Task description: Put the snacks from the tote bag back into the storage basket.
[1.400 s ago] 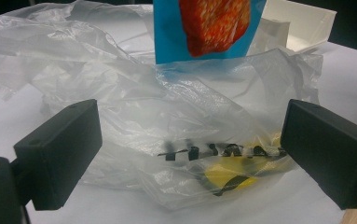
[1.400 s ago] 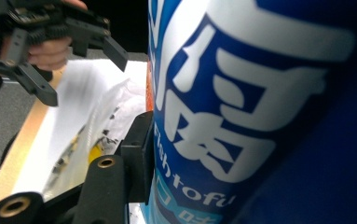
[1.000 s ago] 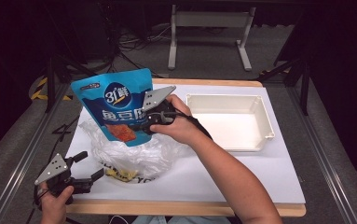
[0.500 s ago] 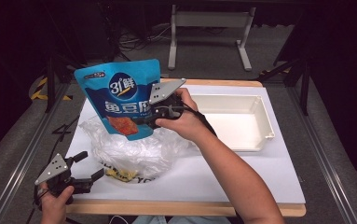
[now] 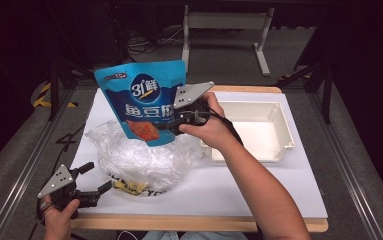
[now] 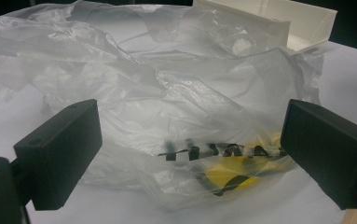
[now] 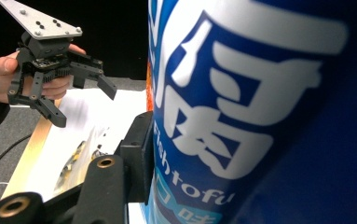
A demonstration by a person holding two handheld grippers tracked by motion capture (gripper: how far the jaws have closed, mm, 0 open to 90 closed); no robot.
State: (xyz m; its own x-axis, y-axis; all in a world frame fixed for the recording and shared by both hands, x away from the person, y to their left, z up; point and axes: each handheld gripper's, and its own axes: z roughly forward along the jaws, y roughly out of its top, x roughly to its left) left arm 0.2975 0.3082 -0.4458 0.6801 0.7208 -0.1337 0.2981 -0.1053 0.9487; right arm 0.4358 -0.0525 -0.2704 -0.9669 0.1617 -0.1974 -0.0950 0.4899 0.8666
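One blue pouch: standing upright in the air above one plastic bag, long axis vertical, right claw gripping it. Left claw gaping empty at the table edge. One tray.

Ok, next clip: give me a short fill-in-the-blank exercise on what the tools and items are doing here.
1. The right tool is shut on the ____ snack pouch, held up above the table.
2. The left tool has its jaws ____, near the front edge.
3. The crumpled clear plastic bag lies to the ____ of the white tray in the high view.

Missing words: blue; open; left
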